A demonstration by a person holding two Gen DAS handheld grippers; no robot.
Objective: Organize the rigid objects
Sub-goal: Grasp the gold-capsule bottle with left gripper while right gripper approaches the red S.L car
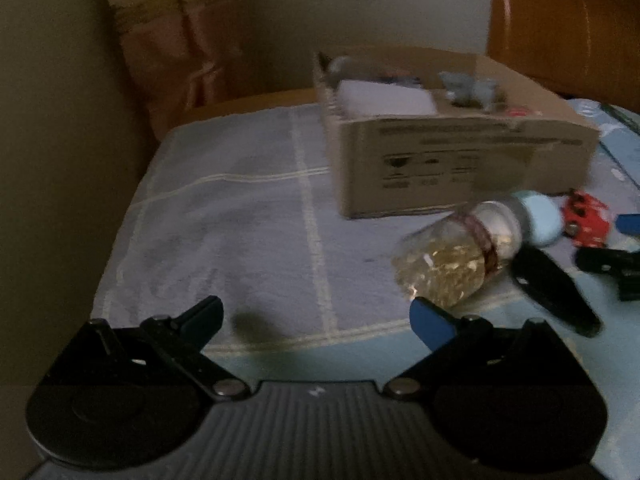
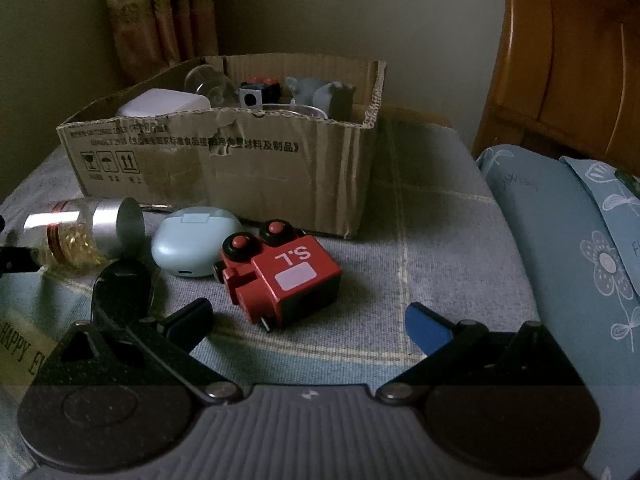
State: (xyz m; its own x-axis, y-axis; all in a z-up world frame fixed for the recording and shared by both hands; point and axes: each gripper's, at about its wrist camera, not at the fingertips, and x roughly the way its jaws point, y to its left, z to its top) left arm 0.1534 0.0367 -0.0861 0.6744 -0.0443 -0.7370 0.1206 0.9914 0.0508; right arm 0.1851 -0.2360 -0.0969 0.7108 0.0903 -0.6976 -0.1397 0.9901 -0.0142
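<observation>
An open cardboard box (image 2: pixel 224 172) stands on the bed and holds a white case (image 2: pixel 160 104), a clear glass piece, a black cube and a grey figure. The box also shows in the left wrist view (image 1: pixel 460 164). In front of it lie a glass bottle of golden bits (image 2: pixel 76 232), a light blue earbud case (image 2: pixel 194 240), a red block marked S.L (image 2: pixel 280 276) and a black oval piece (image 2: pixel 120 292). My right gripper (image 2: pixel 308 320) is open, just short of the red block. My left gripper (image 1: pixel 316 316) is open and empty, left of the bottle (image 1: pixel 460 264).
A checked grey-blue cloth (image 2: pixel 440 248) covers the bed. A blue flowered pillow (image 2: pixel 580 240) lies at the right, with a wooden headboard (image 2: pixel 560 60) behind it. A curtain (image 1: pixel 168 40) hangs at the back left. The right gripper shows in the left wrist view (image 1: pixel 616 264).
</observation>
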